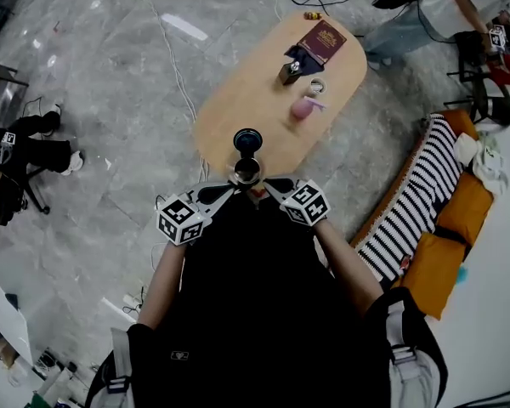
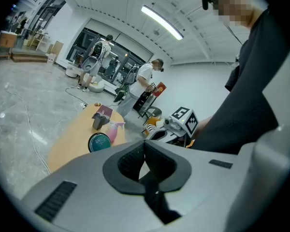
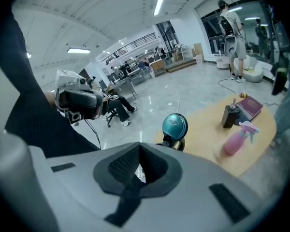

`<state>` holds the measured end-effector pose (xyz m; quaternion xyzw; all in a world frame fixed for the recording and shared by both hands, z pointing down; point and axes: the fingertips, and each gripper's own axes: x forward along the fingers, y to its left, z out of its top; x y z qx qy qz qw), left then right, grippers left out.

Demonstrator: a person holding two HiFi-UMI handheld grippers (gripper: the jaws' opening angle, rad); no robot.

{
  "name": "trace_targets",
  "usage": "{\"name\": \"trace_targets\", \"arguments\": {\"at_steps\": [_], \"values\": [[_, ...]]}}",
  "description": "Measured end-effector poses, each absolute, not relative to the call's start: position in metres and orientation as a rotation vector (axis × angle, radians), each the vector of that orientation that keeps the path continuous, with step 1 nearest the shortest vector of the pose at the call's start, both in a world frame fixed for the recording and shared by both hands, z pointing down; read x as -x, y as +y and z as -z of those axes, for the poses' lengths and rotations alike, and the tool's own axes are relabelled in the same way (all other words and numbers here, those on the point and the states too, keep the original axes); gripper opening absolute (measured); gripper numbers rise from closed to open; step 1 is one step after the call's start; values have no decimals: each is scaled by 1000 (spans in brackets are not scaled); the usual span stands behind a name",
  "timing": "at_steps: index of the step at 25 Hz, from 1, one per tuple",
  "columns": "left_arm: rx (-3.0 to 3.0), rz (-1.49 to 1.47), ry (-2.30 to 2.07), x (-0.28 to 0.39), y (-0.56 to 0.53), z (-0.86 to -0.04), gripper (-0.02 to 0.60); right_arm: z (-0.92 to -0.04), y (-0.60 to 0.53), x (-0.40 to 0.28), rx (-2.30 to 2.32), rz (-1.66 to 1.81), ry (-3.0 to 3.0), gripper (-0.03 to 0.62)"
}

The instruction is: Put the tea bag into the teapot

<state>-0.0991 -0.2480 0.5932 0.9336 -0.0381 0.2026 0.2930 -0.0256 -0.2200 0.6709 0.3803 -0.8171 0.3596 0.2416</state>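
Grey stone floor lies all around the oval wooden desk [image 1: 229, 113] that stretches away from me. Nearest, I hold both tools close against my black top, with their marker cubes turned up and their tips angled in toward each other.

My left gripper [image 2: 144, 151] has its jaws together. The dark pads meet along one line, and I can make out nothing pinched between them. My right gripper [image 3: 138, 153] is the same, closed pad to pad, with only a sliver of floor showing under the meeting point. From the head view a small reddish scrap [image 1: 257, 195] sits between the two tips; I cannot tell whether that is the tea bag.

Just beyond the tips, at the near end of the desk, stands the teapot [image 1: 247, 171] with its shiny mouth facing up. A teal round lid [image 1: 247, 140] is right behind it, and my right gripper view shows it standing upright above the dark body.

Farther along, toward the right, a pink spray bottle [image 1: 302, 107] stands with a small pale round thing [image 1: 316, 86] just beside it. Next come a dark upright box [image 1: 289, 72] and a maroon book [image 1: 321, 41] lying flat near the far end.

Right of the desk runs a striped couch [image 1: 412, 202] with orange cushions. A person in a light top [image 1: 459, 7] stands at the far right, and another person [image 1: 17, 155] sits at the far left.
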Motion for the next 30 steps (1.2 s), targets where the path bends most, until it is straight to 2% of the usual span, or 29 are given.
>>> {"name": "trace_targets", "arguments": {"at_steps": [5, 13, 30], "values": [[-2528, -624, -54, 96, -246, -602, 11, -645, -219, 29, -1015, -876, -2267, 6], [-2530, -563, -71, 85, -247, -594, 11, -611, -222, 32, -989, -769, -2316, 6], [-2530, -544, -119, 88, -250, -591, 11, -605, -223, 30, -960, -707, -2331, 5]]}}
